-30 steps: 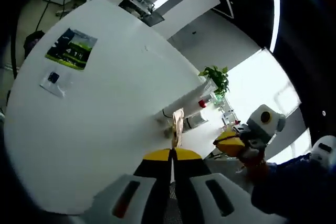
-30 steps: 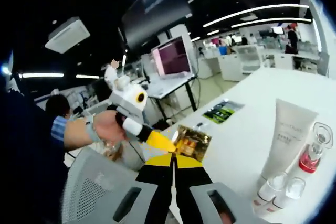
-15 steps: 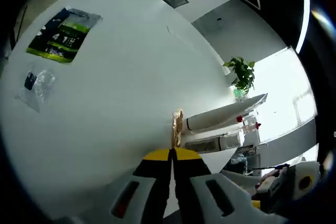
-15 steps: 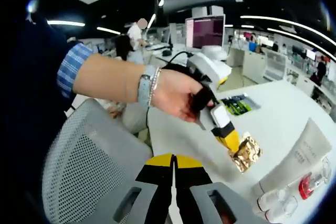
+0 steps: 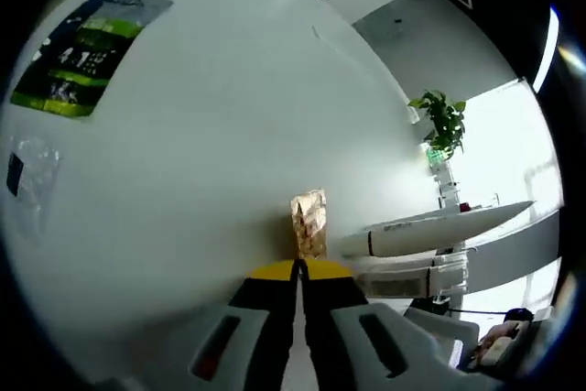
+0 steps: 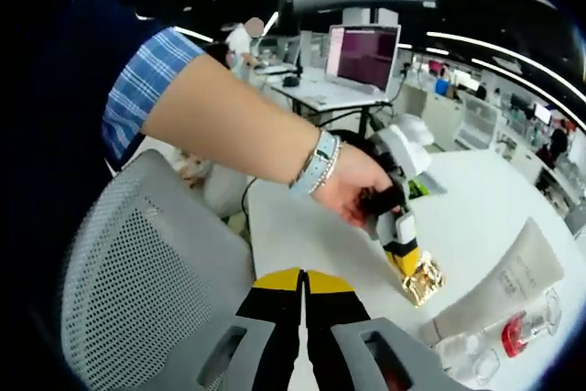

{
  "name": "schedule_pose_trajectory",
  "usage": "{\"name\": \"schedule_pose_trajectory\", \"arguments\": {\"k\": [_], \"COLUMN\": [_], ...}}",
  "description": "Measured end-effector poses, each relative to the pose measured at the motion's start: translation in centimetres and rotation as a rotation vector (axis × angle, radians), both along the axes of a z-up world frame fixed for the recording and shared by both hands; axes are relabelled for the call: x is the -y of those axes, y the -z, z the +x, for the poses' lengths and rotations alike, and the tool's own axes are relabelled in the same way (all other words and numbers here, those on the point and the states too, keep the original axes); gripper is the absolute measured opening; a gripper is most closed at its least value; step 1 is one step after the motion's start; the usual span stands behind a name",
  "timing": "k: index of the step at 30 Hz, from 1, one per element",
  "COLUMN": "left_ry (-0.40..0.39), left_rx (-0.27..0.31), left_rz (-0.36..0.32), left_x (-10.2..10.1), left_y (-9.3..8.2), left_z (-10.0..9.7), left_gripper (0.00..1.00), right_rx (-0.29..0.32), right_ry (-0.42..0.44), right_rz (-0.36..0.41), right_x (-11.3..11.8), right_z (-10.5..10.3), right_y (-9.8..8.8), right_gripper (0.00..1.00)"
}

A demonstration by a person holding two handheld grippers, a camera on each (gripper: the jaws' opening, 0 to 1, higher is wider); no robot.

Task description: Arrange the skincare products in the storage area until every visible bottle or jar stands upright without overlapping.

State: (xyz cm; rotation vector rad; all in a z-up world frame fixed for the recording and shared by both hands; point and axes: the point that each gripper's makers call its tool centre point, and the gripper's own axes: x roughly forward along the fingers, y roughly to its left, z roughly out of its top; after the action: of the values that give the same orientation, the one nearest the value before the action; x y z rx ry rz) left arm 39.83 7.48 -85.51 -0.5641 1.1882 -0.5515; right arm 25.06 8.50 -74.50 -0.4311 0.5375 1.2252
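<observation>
The left gripper [image 6: 409, 274] has carried the gold jar [image 5: 309, 223] down to the white table [image 5: 183, 153], where the jar now stands near the white tube [image 6: 499, 286]. Its jaws are clamped on the jar, while the right gripper [image 6: 303, 288] hangs back with jaws closed on nothing

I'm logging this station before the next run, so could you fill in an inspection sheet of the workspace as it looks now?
Surface: white table, mostly bare.
Job's things: gold jar held on the table; white tube, small clear bottles and a red-capped bottle grouped close by.
Clutter: green leaflet, clear bag.
Grippers: left gripper shut on the gold jar; right gripper shut, empty.
Cables: one by the far desk.
Surroundings: mesh chair, monitor, potted plant.
</observation>
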Motion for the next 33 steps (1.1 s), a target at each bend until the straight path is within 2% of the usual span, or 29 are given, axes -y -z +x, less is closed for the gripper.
{"name": "schedule_pose_trajectory", "arguments": {"k": [3, 6, 10, 16, 19, 22, 24, 26, 30, 33], "left_ry": [0.038, 0.070, 0.056, 0.055, 0.044, 0.014, -0.002, -0.044, -0.160, -0.237], "left_rx": [-0.019, 0.006, 0.031, 0.063, 0.093, 0.195, 0.233, 0.288, 0.336, 0.345], "left_rz": [0.022, 0.073, 0.093, 0.096, 0.114, 0.183, 0.228, 0.310, 0.386, 0.481], "left_x": [-0.1, -0.5, -0.9, -0.8, -1.5, -3.5, -4.9, -7.9, -12.3, -16.0], "left_y": [0.4, 0.7, 0.6, 0.1, -0.1, -0.8, -1.0, -1.4, -2.3, -2.4], "left_z": [-0.3, -0.2, 0.2, 0.0, 0.4, 1.8, 2.3, 3.5, 5.0, 5.6], "left_gripper": [0.00, 0.00, 0.03, 0.13, 0.16, 0.17, 0.18, 0.19, 0.27, 0.42], "right_rx": [0.001, 0.007, 0.004, 0.004, 0.004, 0.004, 0.005, 0.004, 0.002, 0.001], "right_ry": [-0.003, -0.005, 0.003, 0.002, -0.001, 0.000, 0.002, 0.002, -0.005, -0.008], "right_rz": [-0.006, -0.012, -0.017, -0.023, -0.026, -0.029, -0.030, -0.030, -0.030, -0.034], "right_x": [0.0, 0.0, 0.1, 0.2, 0.2, 0.2, 0.3, 0.2, 0.1, 0.1], "right_z": [0.0, 0.0, 0.2, 0.1, 0.0, 0.0, 0.1, 0.1, -0.1, -0.2], "right_y": [0.1, 0.2, 0.4, 0.5, 0.6, 0.7, 0.7, 0.7, 0.7, 0.8], "right_gripper": [0.00, 0.00, 0.00, 0.00, 0.00, 0.00, 0.00, 0.00, 0.00, 0.00]}}
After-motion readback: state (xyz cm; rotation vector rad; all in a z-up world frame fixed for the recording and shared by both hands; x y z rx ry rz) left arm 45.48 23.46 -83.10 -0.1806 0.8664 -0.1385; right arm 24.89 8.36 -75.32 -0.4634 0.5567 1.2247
